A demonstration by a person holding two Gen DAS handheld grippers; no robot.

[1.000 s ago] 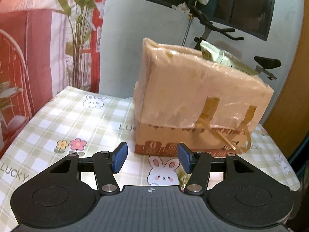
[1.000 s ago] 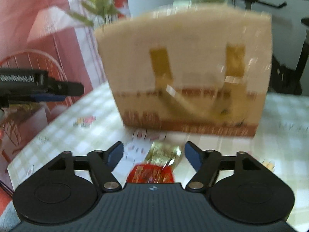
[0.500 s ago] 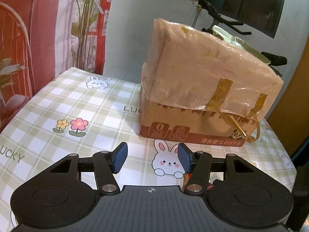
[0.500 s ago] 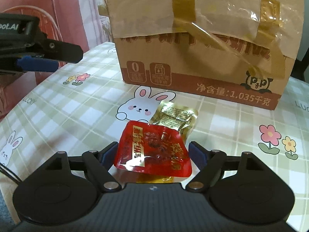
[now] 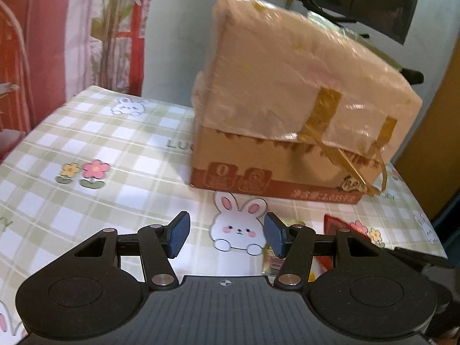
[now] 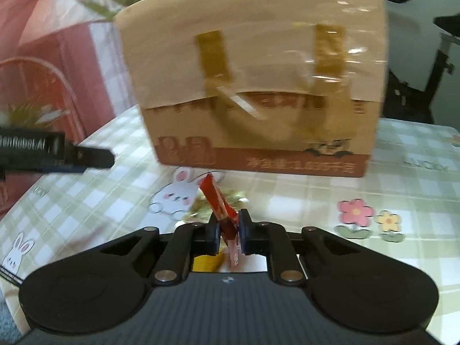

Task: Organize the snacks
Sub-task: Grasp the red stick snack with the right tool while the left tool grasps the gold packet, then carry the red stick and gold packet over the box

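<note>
Two grippers: right gripper clamped on apparently the red snack packet, left gripper parted, empty.

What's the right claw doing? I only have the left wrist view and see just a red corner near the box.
Observer: The right claw is shut on the red snack packet. Its jaws have just been closing, and the pads pinch the packet's near end.
Operator: Did it catch anything else?
Observer: No. The gold packet lies loose on the tablecloth behind the red one, outside the grip.
Operator: Where's my left claw relative to that?
Observer: In the right wrist view the left claw is off to the left, beside the cardboard box, clear of both packets.
</note>
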